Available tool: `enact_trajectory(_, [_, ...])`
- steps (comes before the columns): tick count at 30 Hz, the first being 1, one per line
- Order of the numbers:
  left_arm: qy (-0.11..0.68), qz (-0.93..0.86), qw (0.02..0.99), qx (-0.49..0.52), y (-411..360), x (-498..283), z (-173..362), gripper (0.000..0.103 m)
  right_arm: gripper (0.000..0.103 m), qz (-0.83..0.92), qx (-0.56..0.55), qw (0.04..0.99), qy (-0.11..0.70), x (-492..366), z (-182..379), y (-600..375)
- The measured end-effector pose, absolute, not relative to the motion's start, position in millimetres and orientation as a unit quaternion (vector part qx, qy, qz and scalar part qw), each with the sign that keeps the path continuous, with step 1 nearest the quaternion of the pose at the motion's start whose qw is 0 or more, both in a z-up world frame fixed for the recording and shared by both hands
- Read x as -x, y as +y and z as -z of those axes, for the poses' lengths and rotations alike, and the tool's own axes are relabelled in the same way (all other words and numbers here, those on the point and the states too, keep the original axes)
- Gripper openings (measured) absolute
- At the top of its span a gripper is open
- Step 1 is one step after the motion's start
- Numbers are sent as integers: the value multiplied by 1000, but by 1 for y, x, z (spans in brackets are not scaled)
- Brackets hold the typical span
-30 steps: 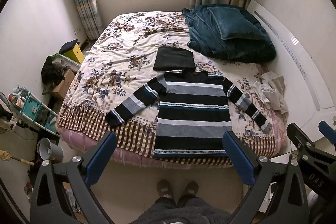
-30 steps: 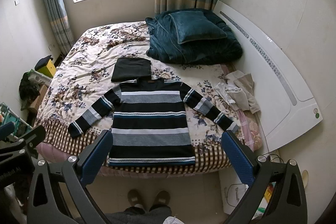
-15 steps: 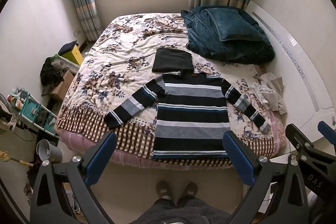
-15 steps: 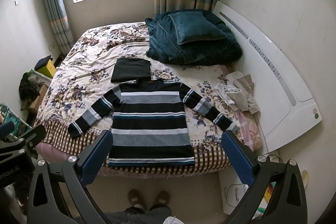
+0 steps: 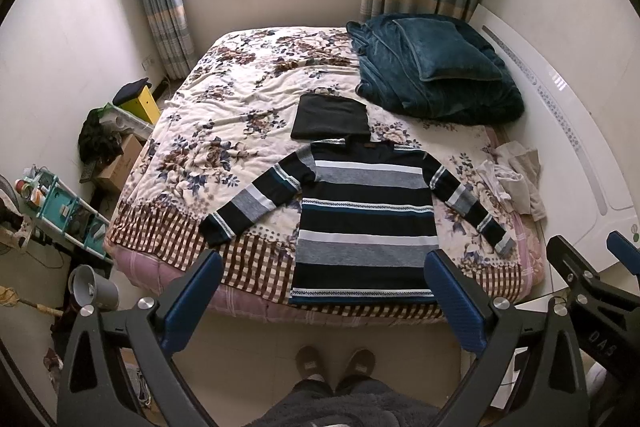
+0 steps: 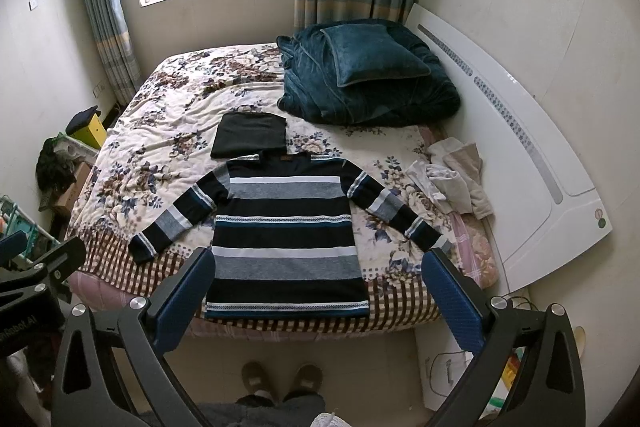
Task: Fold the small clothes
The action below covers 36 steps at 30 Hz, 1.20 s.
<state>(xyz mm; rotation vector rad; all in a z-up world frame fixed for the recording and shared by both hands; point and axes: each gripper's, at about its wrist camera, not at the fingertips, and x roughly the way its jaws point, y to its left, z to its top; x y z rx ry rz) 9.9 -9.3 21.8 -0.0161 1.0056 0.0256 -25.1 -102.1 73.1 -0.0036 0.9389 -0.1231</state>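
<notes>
Slight upward drift in both views since earlier frame. Striped sweater flat on bed, beyond left gripper and right gripper, both spread, empty. Only right view shows headboard's lower corner.

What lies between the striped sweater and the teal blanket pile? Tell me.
A folded black garment lies on the floral bedspread, just beyond the striped sweater's collar, left of the teal blanket pile; both wrist views show it.

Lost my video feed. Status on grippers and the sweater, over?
Left gripper open, empty, above the floor short of the bed. Right gripper the same. Striped sweater flat, sleeves spread, unfolded. Folded black garment touching its collar; nothing on it.
</notes>
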Motion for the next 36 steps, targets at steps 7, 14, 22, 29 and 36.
enact_trajectory(7, [479, -12, 877, 9, -8, -9, -23, 103, 103, 59, 2, 890, 451, 26, -73, -101])
enact_trajectory(14, [479, -11, 877, 9, -6, -7, -23, 103, 103, 55, 0, 890, 453, 24, -77, -101])
enact_trajectory(22, [479, -10, 878, 10, -5, -6, -22, 103, 103, 55, 2, 890, 454, 22, -78, -99])
enact_trajectory(29, [479, -10, 878, 11, -3, -5, -22, 103, 103, 54, 2, 890, 453, 22, -78, -98])
enact_trajectory(36, [467, -9, 884, 8, -4, -5, -19, 103, 103, 59, -12, 888, 456, 16, -63, -96])
